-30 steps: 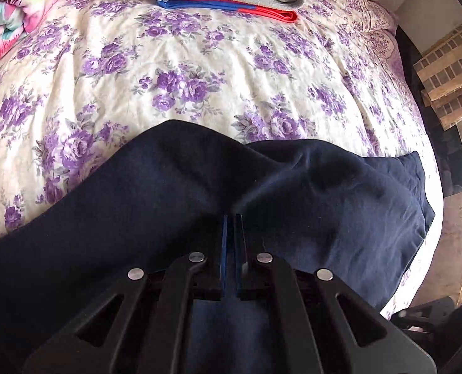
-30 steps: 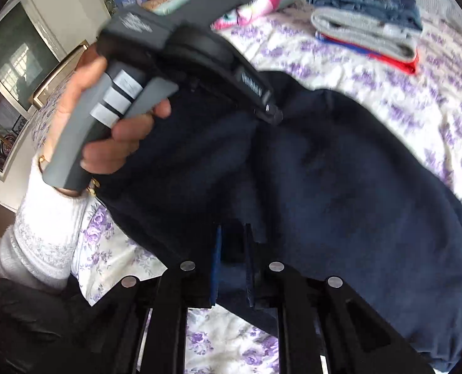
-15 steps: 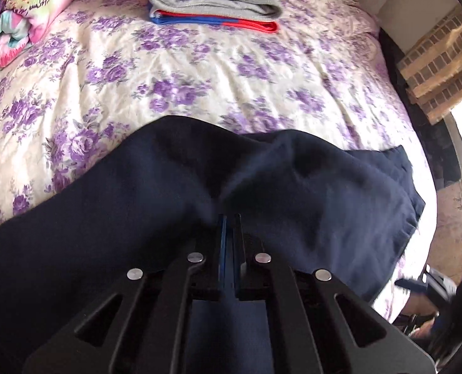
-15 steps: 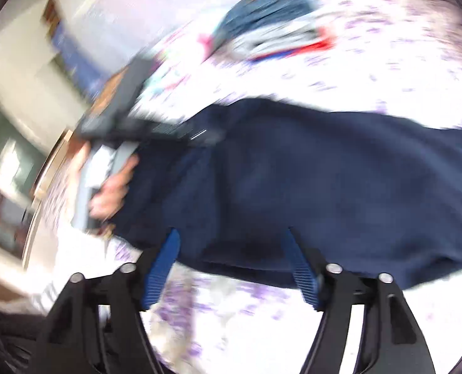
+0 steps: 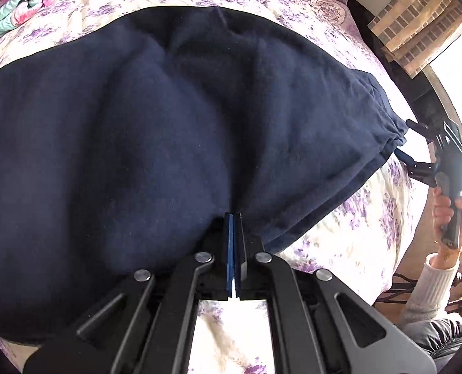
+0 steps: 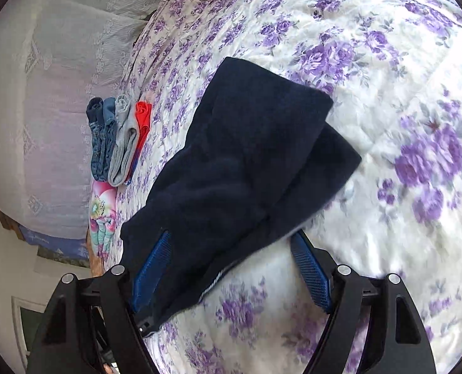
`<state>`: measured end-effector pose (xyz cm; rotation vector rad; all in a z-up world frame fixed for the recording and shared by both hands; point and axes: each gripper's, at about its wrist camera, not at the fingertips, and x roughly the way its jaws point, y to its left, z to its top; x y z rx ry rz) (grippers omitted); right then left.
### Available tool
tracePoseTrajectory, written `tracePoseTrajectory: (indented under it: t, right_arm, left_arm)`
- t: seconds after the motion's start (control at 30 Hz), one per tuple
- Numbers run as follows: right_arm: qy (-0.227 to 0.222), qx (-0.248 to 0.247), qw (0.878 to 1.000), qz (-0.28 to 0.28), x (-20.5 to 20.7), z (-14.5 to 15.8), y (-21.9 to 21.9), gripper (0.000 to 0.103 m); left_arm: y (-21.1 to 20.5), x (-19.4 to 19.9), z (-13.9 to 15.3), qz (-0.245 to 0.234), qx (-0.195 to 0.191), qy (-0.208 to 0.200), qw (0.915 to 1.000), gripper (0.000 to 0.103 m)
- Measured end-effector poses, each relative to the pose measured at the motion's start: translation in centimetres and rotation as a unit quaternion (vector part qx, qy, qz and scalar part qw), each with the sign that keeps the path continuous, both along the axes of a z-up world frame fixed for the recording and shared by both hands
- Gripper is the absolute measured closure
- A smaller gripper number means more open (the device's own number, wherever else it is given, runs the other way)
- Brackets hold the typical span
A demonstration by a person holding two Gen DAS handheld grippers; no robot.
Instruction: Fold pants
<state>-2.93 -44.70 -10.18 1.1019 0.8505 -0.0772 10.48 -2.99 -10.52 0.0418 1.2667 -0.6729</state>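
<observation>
Pants mid-fold on the flowered bedspread — dark navy, filling the middle of both views.

At the bottom of the left view the left gripper is pressed together, pinching the near edge of the cloth; at the right edge of that view the right gripper has just spread its jaws, and in its own view the cloth lies loose between its pads. Risk — with only one pinch holding, the unheld end may sag or skew the fold. Far back sits a stack of folded clothes.
</observation>
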Motion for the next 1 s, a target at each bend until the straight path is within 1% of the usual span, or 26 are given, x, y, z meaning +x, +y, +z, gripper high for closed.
tracePoseTrajectory:
  t: [0.07, 0.13, 0.17, 0.2, 0.23, 0.3, 0.37, 0.43, 0.47, 0.5, 0.53, 0.57, 0.63, 0.7, 0.77, 0.87, 0.93, 1.0]
  right_arm:
    - [-0.015, 0.004, 1.000, -0.015, 1.7, -0.4, -1.1, 0.024]
    - [-0.019, 0.007, 0.999, -0.026, 3.6, -0.7, -2.7, 0.024]
    - [-0.023, -0.001, 0.999, -0.027, 4.2, -0.7, -3.0, 0.033]
    - [-0.019, -0.021, 0.999, -0.031, 4.5, -0.6, -3.1, 0.067]
    - [-0.004, -0.044, 0.998, -0.040, 4.6, -0.6, -3.3, 0.085]
    - [-0.005, -0.053, 0.998, -0.042, 4.1, -1.2, -3.8, 0.085]
    - [0.002, -0.123, 0.992, -0.027, 3.5, 0.2, -2.9, 0.085]
    - [0.013, -0.192, 0.981, -0.012, 3.2, 1.1, -1.7, 0.085]
    - [0.022, -0.216, 0.976, -0.005, 3.2, 1.3, -1.1, 0.085]
    - [0.032, -0.230, 0.973, 0.000, 3.5, 1.0, -0.9, 0.085]
    - [0.040, -0.236, 0.971, 0.004, 3.7, 0.6, -0.8, 0.085]
    - [0.044, -0.239, 0.970, 0.006, 3.9, 0.2, -0.8, 0.084]
    - [0.044, -0.240, 0.970, 0.008, 3.9, -0.1, -0.9, 0.084]
    - [0.043, -0.241, 0.970, 0.011, 3.9, -0.1, -1.0, 0.083]
    - [0.042, -0.238, 0.970, 0.014, 3.8, -0.2, -1.1, 0.083]
    - [0.041, -0.234, 0.971, 0.015, 3.7, -0.2, -1.2, 0.084]
    - [0.040, -0.223, 0.974, 0.013, 3.6, -0.3, -1.4, 0.083]
    - [0.040, -0.217, 0.975, 0.012, 3.5, -0.3, -1.5, 0.083]
  left_arm:
    - [0.2, -0.3, 0.0, 0.001, 0.003, -0.005, 1.0000, 0.102]
    - [0.3, -0.5, 0.0, 0.004, 0.006, -0.008, 0.9999, 0.102]
    - [0.3, -0.5, 0.0, 0.005, 0.007, -0.008, 0.9999, 0.102]
    - [0.4, -0.6, 0.0, 0.006, 0.007, -0.008, 0.9999, 0.102]
    - [0.5, -0.7, 0.0, 0.008, 0.006, -0.007, 0.9999, 0.102]
    - [0.7, -1.0, 0.0, 0.010, 0.006, -0.004, 0.9999, 0.102]
    - [0.8, -1.4, 0.0, 0.009, 0.009, -0.003, 0.9999, 0.102]
    - [0.6, -1.5, 0.3, 0.002, 0.020, -0.010, 0.9997, 0.102]
    - [0.5, -1.5, 0.6, 0.000, 0.028, -0.011, 0.9996, 0.102]
    - [0.2, -1.4, 1.1, -0.002, 0.034, -0.010, 0.9994, 0.102]
    - [-0.2, -1.4, 1.7, -0.007, 0.037, -0.010, 0.9992, 0.102]
    - [-0.8, -1.3, 2.6, -0.014, 0.032, -0.009, 0.9994, 0.102]
    - [-2.4, -1.2, 5.1, -0.033, 0.010, -0.022, 0.9992, 0.102]
    - [-5.1, -0.9, 7.5, -0.059, -0.009, -0.033, 0.9977, 0.102]
    - [-8.7, 0.3, 9.0, -0.073, -0.021, -0.037, 0.9965, 0.102]
    - [-15.0, 2.2, 9.2, -0.077, -0.018, -0.043, 0.9960, 0.102]
    - [-18.5, 3.1, 8.4, -0.081, -0.014, -0.035, 0.9960, 0.102]
    - [-21.0, 4.1, 6.9, -0.082, -0.004, -0.025, 0.9963, 0.102]
